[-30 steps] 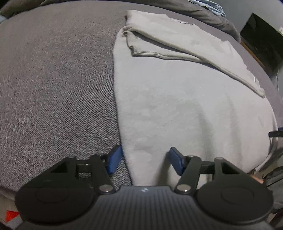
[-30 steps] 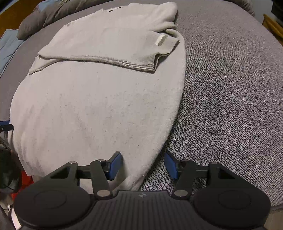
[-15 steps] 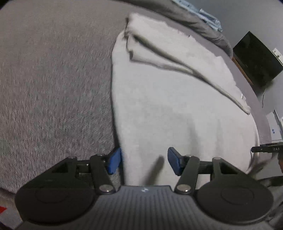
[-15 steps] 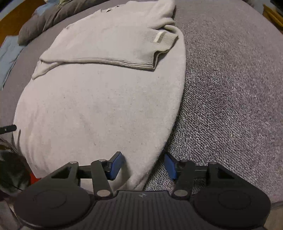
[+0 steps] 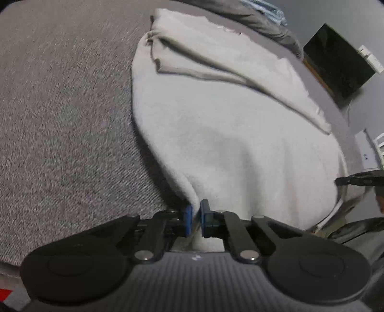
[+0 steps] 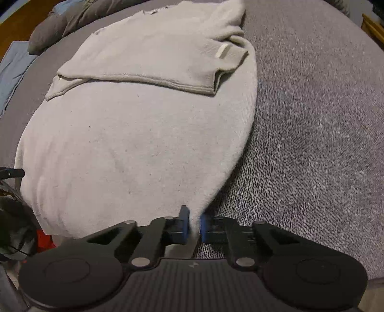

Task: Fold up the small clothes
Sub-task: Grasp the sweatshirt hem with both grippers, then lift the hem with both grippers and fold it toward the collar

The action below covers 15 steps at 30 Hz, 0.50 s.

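Observation:
A pale grey sweater (image 5: 228,134) lies flat on a grey bed cover (image 5: 60,120), with its sleeves (image 5: 216,64) folded across the chest at the far end. My left gripper (image 5: 196,206) is shut on the near left corner of the hem, and the fabric rises in a ridge from the pads. In the right wrist view the same sweater (image 6: 134,148) fills the middle. My right gripper (image 6: 194,212) is shut on the near right hem corner, beside the bed cover (image 6: 312,144). Each wrist view catches the tip of the other gripper at its edge.
A dark screen (image 5: 340,62) stands on wooden furniture beyond the bed's far right corner. A grey blanket (image 6: 72,21) and a light blue cloth (image 6: 12,69) lie past the sweater's collar. Something red (image 6: 44,240) shows below the bed's near edge.
Both grippers, open astride the hem corners before, have shut on the fabric. The left one tipped a little, and the cloth in front of it has bunched up.

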{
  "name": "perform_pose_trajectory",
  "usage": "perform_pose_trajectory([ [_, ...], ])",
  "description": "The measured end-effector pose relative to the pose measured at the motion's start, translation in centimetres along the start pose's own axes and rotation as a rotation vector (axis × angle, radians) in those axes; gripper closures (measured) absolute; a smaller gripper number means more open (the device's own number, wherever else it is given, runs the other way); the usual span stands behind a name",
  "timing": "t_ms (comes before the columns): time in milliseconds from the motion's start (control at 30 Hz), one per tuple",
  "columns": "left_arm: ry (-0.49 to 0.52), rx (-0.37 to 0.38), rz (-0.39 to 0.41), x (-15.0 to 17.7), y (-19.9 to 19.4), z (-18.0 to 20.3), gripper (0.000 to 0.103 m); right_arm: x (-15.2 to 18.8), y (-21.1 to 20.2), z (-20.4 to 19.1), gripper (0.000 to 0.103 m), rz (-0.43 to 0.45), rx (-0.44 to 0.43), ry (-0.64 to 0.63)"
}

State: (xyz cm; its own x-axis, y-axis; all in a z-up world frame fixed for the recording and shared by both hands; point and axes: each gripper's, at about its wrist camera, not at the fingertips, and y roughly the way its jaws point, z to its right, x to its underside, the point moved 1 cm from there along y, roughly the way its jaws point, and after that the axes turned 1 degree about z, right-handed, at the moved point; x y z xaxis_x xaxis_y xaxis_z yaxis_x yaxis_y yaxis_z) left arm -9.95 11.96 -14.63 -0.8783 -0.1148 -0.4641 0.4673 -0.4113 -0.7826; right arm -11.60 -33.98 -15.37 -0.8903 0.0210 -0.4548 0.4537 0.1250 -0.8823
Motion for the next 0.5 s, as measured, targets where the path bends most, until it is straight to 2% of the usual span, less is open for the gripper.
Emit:
perform_pose_trajectory([
  [167, -0.008, 0.067, 0.087, -2.4, -2.5, 0.3, 0.103, -0.8, -1.6, -0.1, 0.095, 0.047, -0.061, 0.019],
  [300, -0.021, 0.112, 0.145, -4.8, -4.0, 0.2, 0.103, -2.0, -4.0, 0.7, 0.095, 0.13, -0.155, 0.088],
  [433, -0.096, 0.172, 0.257, -7.9, -5.5, -0.9, 0.103, -4.3, -6.1, 1.9, 0.095, 0.211, -0.219, 0.158],
  [500, -0.089, 0.164, 0.272, -9.7, -5.6, -1.1, 0.103, -5.9, -6.5, 1.6, 0.095, 0.229, -0.234, 0.179],
])
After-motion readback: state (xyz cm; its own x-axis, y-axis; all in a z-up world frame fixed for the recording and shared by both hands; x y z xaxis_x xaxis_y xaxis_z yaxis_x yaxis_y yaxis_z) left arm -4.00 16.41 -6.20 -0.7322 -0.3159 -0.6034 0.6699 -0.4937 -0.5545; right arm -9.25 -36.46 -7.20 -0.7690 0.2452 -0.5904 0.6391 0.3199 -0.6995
